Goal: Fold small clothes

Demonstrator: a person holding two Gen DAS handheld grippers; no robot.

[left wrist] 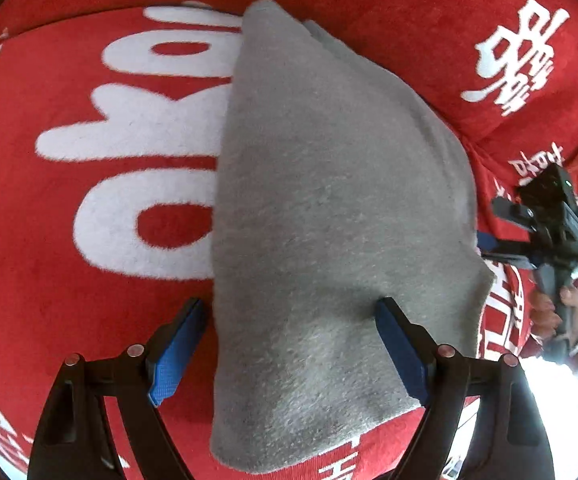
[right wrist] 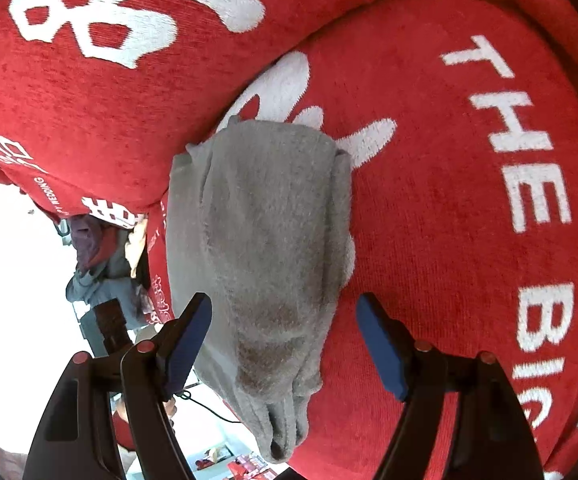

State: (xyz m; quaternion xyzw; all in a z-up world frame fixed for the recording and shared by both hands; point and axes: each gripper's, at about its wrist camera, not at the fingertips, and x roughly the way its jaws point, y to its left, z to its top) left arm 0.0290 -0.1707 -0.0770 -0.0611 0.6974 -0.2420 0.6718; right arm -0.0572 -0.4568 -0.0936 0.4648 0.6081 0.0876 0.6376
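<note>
A fuzzy grey cloth [left wrist: 329, 240], folded into a tapering wedge, lies on the plush red blanket [left wrist: 69, 300]. Left gripper [left wrist: 289, 344] and right gripper [right wrist: 285, 340] both stand spread, pinching nothing.

Both wrist views were evenly and brightly lit by soft daylight. Strong fisheye distortion bent the red cover [left wrist: 89, 288] and its white lettering into curves, with dark vignetting in the corners. Blown-out white glare filled the lower right of the left view and the left edge of the right view. The grey garment [right wrist: 265, 240] cast only faint shadows and stayed reasonably sharp.
</note>
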